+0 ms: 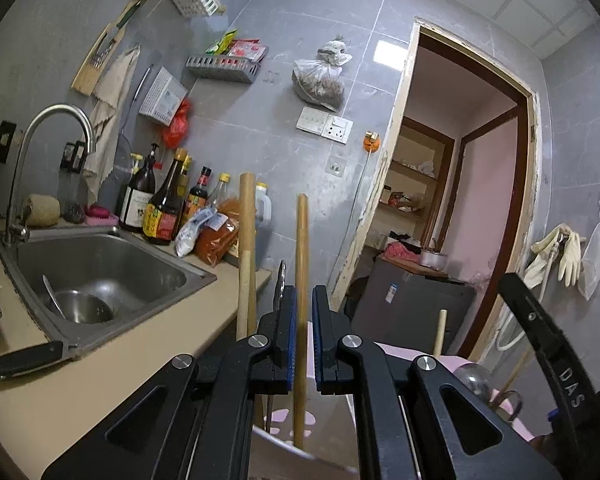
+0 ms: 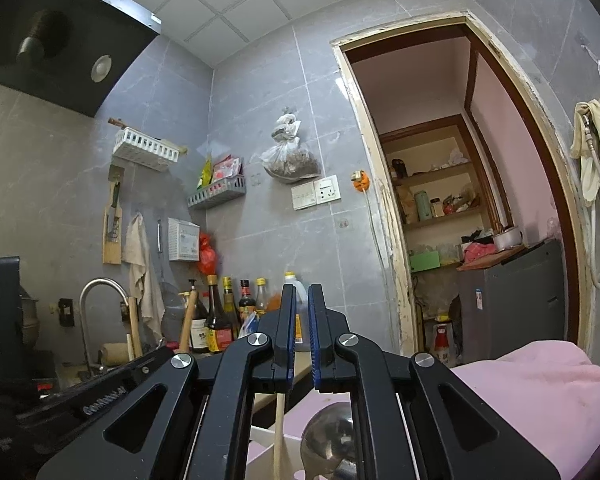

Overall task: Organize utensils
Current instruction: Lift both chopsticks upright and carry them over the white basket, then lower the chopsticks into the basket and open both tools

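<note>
left tool [image 1: 305,320] pinches wooden handle [image 1: 301,264] mid-shaft, upright over pink holder [image 1: 288,418] beside desk [image 1: 100,380]. handle light, stiff, smooth, may slide; grip lower for control. right tool [image 2: 299,320] pressed together on pale thin stick [image 2: 278,432] near ladle [image 2: 328,440].

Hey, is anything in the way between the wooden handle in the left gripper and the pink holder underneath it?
Nothing visible blocks it. The wooden handle between the left gripper's fingers already runs down into the pink holder. A thicker wooden handle stands just to its left, apart from it.
</note>
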Action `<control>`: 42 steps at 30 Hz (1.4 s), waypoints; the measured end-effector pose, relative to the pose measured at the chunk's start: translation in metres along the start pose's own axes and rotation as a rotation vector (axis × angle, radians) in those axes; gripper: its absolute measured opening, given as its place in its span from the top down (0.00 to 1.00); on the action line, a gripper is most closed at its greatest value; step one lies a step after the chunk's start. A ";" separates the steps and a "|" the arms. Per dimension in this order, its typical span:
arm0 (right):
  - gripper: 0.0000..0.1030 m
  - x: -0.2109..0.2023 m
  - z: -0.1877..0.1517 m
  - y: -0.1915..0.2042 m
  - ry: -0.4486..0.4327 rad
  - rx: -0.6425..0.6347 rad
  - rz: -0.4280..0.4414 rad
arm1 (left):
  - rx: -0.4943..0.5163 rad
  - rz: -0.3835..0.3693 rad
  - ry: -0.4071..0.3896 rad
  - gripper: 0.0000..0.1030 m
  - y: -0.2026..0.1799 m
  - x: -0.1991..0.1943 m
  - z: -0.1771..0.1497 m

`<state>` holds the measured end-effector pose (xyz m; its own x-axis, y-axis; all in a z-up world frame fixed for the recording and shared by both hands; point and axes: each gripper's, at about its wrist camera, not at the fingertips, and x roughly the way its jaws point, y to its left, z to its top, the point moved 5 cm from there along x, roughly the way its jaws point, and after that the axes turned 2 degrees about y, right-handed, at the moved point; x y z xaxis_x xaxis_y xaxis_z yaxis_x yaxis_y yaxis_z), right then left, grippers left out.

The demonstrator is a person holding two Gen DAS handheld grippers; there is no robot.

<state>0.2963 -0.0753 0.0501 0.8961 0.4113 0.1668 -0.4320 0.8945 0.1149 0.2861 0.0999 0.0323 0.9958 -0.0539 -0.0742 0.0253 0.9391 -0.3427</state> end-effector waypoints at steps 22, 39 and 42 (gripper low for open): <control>0.66 -0.033 0.036 -0.037 0.070 0.020 -0.092 | 0.028 0.062 0.050 0.70 -0.026 -0.017 0.011; 0.18 -0.099 0.053 -0.085 0.129 -0.031 -0.166 | 0.095 0.004 0.140 0.22 -0.081 -0.046 -0.004; 0.10 -0.110 0.053 -0.093 0.141 -0.035 -0.177 | 0.107 -0.034 0.155 0.11 -0.093 -0.051 -0.009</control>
<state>0.2323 -0.2134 0.0728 0.9640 0.2659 0.0081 -0.2654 0.9593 0.0961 0.2320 0.0123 0.0593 0.9689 -0.1296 -0.2107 0.0756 0.9661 -0.2467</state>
